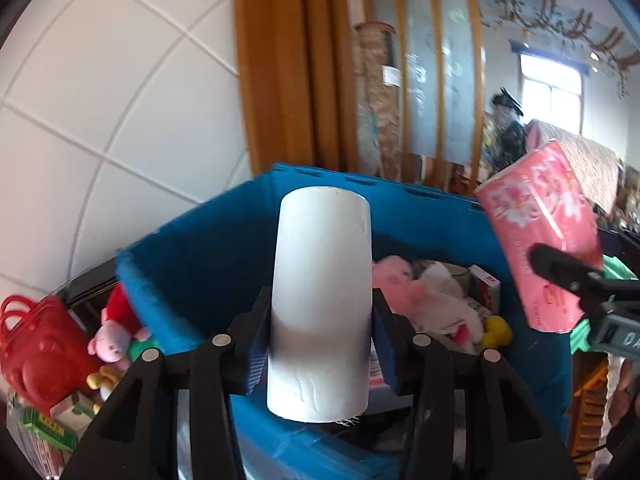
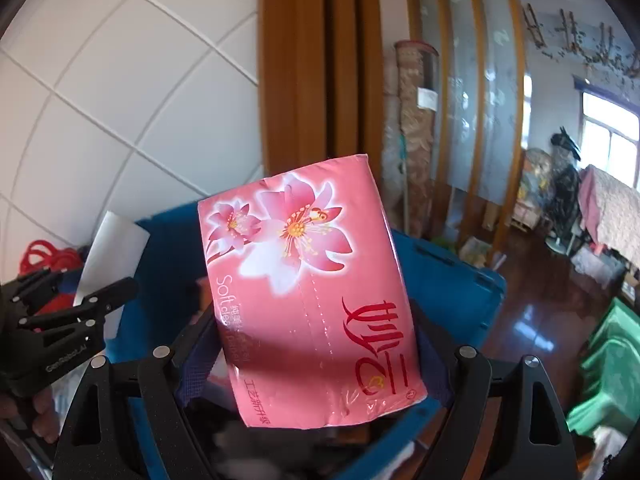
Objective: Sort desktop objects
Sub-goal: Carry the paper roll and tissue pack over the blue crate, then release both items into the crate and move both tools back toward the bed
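Two grippers hang over a blue plastic crate (image 1: 192,272), and we see each one loaded. Behind the crate stand a white tiled wall (image 1: 100,100), an orange-brown wooden door frame (image 1: 280,60) and glass-panelled shelving; farther right, a polished dark wood floor (image 2: 528,312) runs toward a bright window (image 2: 608,136). Inside the crate, toward its right wall, we make out a pink plush toy (image 1: 396,280), white cloth, a small red-and-white box and something yellow. Outside its left wall lie a red toy basket (image 1: 36,340), a small pink pig figure (image 1: 110,338) and green-labelled packets.

Our left gripper (image 1: 320,344) is clenched on a white paper roll (image 1: 322,300), held upright between blue-padded fingers above the crate's near rim. Our right gripper (image 2: 316,372), its jaws spread wide, grasps a pink tissue pack (image 2: 312,300) printed with flowers, tilted slightly and raised over the crate's right side. Each camera catches the other gripper at its frame edge, with part of a hand under it.
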Demonstrator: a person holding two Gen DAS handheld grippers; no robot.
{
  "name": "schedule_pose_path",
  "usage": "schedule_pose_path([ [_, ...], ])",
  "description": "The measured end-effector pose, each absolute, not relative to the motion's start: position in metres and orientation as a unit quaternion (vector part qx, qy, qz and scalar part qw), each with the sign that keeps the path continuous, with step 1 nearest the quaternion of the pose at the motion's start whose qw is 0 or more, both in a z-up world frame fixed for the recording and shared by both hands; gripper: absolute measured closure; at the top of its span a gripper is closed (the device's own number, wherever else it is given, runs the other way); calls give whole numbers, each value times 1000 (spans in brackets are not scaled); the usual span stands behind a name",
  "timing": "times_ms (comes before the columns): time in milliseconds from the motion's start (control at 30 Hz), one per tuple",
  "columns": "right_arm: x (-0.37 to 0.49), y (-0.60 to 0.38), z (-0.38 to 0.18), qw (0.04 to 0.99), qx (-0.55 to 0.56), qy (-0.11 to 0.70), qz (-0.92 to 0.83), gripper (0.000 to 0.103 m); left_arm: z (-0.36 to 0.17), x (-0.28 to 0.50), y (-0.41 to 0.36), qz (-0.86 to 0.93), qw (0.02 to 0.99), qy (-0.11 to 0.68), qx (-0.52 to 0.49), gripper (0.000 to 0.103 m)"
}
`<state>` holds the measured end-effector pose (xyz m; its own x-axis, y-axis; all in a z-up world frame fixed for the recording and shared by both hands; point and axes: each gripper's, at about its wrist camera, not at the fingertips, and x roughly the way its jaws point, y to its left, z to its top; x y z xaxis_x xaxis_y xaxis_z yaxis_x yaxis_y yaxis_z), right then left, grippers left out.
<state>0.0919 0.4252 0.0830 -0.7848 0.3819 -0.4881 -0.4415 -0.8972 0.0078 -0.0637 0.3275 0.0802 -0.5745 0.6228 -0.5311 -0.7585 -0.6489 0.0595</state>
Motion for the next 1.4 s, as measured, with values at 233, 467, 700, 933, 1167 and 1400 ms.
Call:
schedule_pose_path([
  [233, 89, 467, 62, 238, -274, 57, 930, 18, 70, -59, 365, 867, 395, 172, -252, 58],
  [467, 74, 487, 44, 241, -303, 51, 921, 18, 60, -68, 375, 869, 379, 178, -263, 58],
  [700, 65, 491, 34, 239, -318, 37, 917, 16, 57, -72, 377, 876, 361, 180, -263, 53],
  [933, 63, 489, 35, 236, -320, 31, 917, 7, 62, -71, 366, 886, 353, 168, -249, 25],
  [1167, 86, 460, 61, 226, -293, 27, 929, 0, 64, -71, 324, 896, 337, 143, -253, 24],
  [1400, 110, 389, 100, 195, -258, -4, 946, 0, 57, -76, 237, 919, 282, 113, -251, 14],
])
